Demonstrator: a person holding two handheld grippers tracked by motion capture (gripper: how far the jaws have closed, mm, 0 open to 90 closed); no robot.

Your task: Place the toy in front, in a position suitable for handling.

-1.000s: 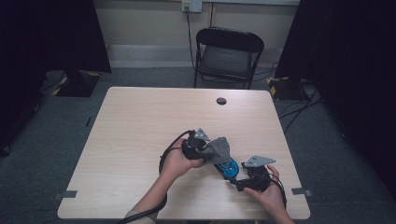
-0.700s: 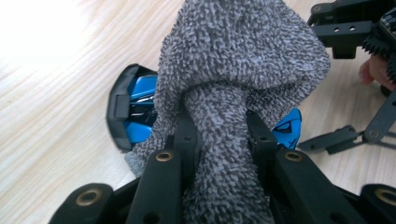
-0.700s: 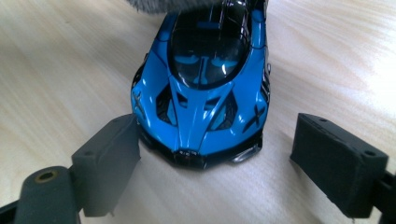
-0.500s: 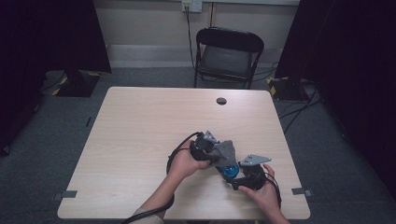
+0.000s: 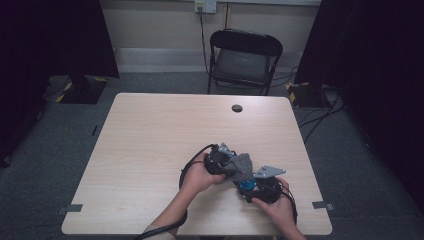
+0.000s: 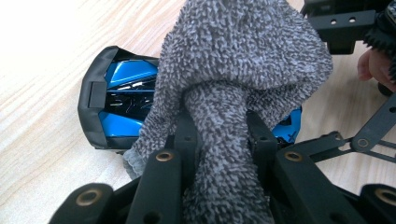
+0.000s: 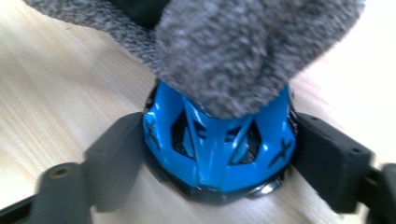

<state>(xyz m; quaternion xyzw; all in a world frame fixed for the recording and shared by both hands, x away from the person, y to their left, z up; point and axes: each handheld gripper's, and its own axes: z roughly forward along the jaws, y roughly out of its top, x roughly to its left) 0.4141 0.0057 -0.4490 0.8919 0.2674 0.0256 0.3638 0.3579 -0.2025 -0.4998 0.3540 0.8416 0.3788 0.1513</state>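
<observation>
Here, on the near right part of the light wooden desk point(image 5: 150, 150), a blue and black toy car point(image 7: 217, 144) sits with a grey fuzzy cloth point(image 6: 243, 70) draped over it. The left tool point(image 5: 220, 161) is clenched on a bunched fold of that cloth, which runs up between its two black jaws in the left gripper view and spreads over the car's middle, leaving one blue and black end of the car bare on the wood. The right tool point(image 5: 252, 187) straddles the car: in the right gripper view its jaws stand on either side of the blue body, pressing against its flanks, and they have just been closing in on it. The cloth hangs over the car's upper part just beyond those jaws. In the high view both hands meet close together, the cloth between the two tools. A black chair point(image 5: 245, 60) stands beyond the far edge of the desk.
</observation>
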